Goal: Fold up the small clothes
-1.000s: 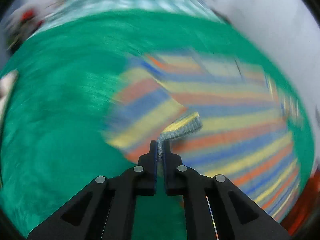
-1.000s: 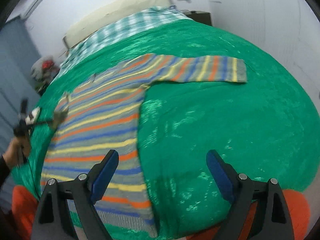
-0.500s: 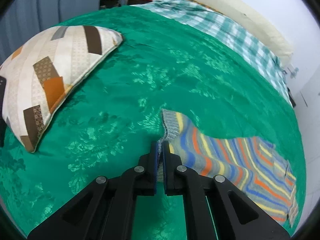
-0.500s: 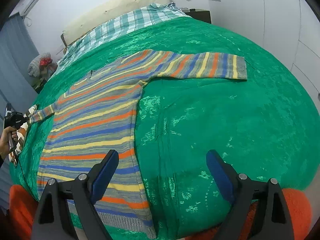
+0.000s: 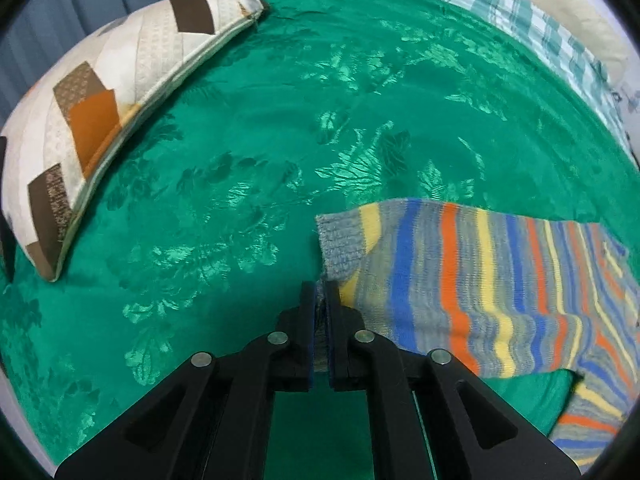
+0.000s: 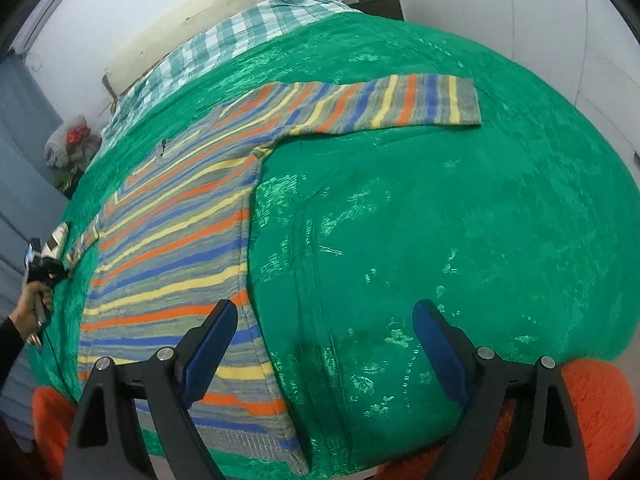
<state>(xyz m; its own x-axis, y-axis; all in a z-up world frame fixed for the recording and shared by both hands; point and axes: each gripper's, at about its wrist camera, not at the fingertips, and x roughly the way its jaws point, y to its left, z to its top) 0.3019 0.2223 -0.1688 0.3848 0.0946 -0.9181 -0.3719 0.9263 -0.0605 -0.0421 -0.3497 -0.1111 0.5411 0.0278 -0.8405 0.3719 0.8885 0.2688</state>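
bed (image 6: 460,220), green cover | striped sweater (image 6: 172,240) | patchwork pillow (image 5: 92,120)

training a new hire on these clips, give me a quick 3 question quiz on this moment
1. True or false: the left claw is shut on the cuff of the striped sweater.
2. Multiple choice. The right claw is: A) open, holding nothing; B) shut on the other sleeve; C) shut on the hem.
3. Fill in: the patchwork pillow lies on the ____ bedspread.

Key: 1 true; 2 A; 3 green.
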